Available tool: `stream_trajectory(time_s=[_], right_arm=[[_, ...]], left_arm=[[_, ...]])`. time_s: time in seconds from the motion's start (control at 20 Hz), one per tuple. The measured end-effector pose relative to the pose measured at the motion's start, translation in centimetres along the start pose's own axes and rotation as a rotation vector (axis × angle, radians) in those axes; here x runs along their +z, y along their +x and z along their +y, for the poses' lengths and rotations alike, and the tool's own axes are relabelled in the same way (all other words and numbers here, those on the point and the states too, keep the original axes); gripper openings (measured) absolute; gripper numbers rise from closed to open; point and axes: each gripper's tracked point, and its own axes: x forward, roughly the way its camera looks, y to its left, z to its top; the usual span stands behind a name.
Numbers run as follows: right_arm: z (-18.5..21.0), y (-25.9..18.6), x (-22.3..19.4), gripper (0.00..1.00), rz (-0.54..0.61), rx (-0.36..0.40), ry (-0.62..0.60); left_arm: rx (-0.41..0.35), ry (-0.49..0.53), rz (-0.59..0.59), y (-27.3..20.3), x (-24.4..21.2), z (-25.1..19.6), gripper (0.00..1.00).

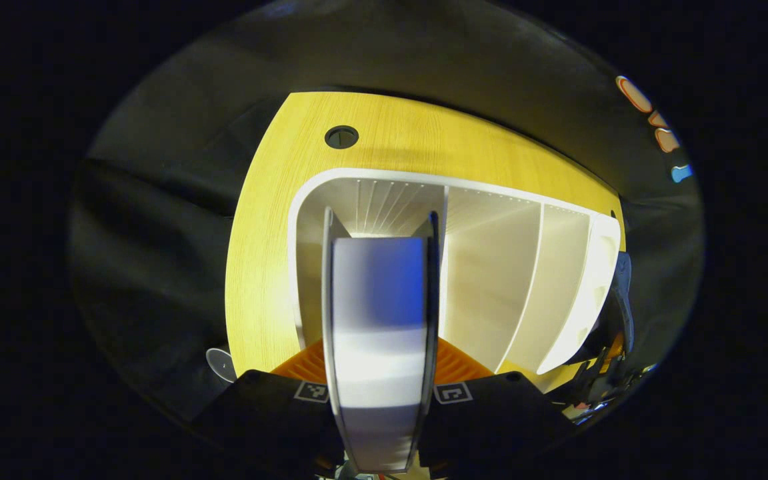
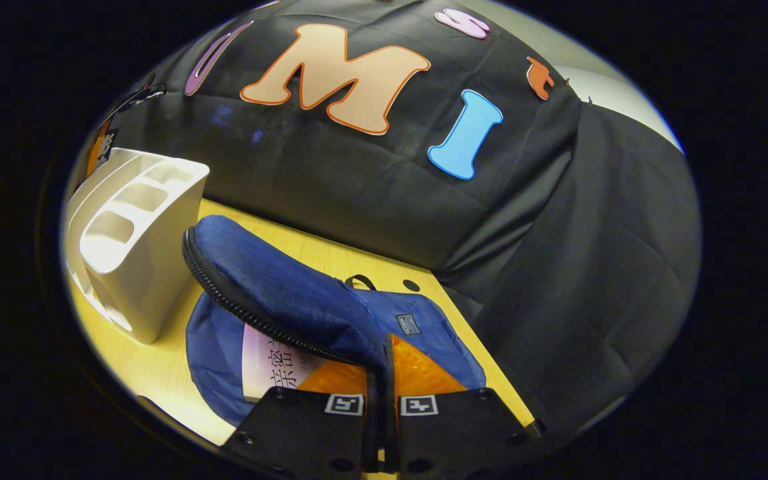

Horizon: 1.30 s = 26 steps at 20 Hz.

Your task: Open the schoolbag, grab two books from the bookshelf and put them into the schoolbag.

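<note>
Schoolbag [image 2: 331, 313] flap pinched by right gripper [image 2: 379, 393]; pink book [image 2: 271, 370] inside.

A: In the left gripper view the light is warm and strong on the bookshelf [image 1: 491, 280]. Its inner walls are almost washed out, the brightest near its right end.

B: And the book [image 1: 379, 333] in front of the bookshelf?

A: Very close to the lens, so it is soft and blurred, with a pale glare band across it. The table [image 1: 271, 267] around the bookshelf bends strongly at the edges.

B: The right gripper view?

A: Dimmer. The schoolbag [image 2: 291, 300] is sharp, and beside it the bookshelf [image 2: 137, 247] is evenly lit. Behind the schoolbag the cloth stays dark and curved.
</note>
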Motion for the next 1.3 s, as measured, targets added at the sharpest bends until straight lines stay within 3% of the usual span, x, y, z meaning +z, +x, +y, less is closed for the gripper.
stream_trajectory(time_s=[0.45,0.75,1.0,1.3], right_arm=[[0.1,-0.1,-0.1,0.04,-0.027,0.038,0.028],[0.2,-0.2,-0.3,0.04,-0.041,0.071,0.048],[0.5,-0.2,-0.4,0.06,-0.051,0.113,0.052],[-0.3,-0.2,-0.1,0.04,-0.072,0.152,0.065]], left_arm=[[0.027,-0.088,-0.068,-7.3,-3.1,-0.4,0.39],[0.104,-0.063,-0.153,-13.4,-4.8,-0.7,0.39],[0.073,-0.062,-0.208,-16.1,-6.4,-4.0,0.39],[-0.05,-0.054,-0.244,-17.4,-8.6,-11.1,0.39]])
